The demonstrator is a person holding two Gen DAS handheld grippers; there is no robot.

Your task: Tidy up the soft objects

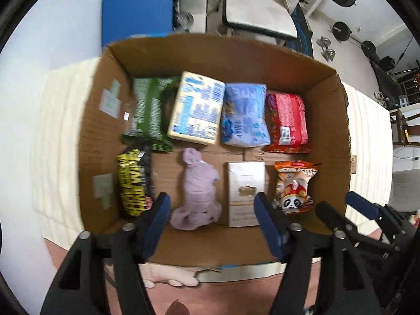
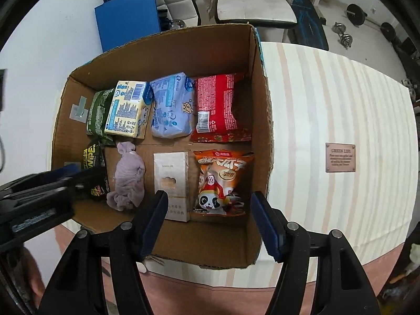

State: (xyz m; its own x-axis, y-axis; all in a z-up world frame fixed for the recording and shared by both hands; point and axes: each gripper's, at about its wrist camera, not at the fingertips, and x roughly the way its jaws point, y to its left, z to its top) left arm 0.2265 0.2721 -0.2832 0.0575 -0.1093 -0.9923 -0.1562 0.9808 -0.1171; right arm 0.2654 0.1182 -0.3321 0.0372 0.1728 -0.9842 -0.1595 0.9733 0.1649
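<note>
Eight soft items sit in two neat rows inside box (image 2: 260,136) on tabletop (image 2: 341,99), packed side by side. Left gripper (image 1: 211,225) and right gripper (image 2: 208,221) hang above, jaws apart, empty.

I see the box (image 1: 328,120) on the table (image 2: 328,105) holding four packs (image 1: 195,109) behind, four items in front, the plush (image 1: 198,189) second from left.

striped counter (image 2: 328,110) with small brown plaque (image 2: 340,157), blue panel (image 1: 137,8) behind, white padded chair (image 1: 258,17), dumbbells (image 1: 326,48) and barbell plates (image 1: 342,30) on floor
</note>
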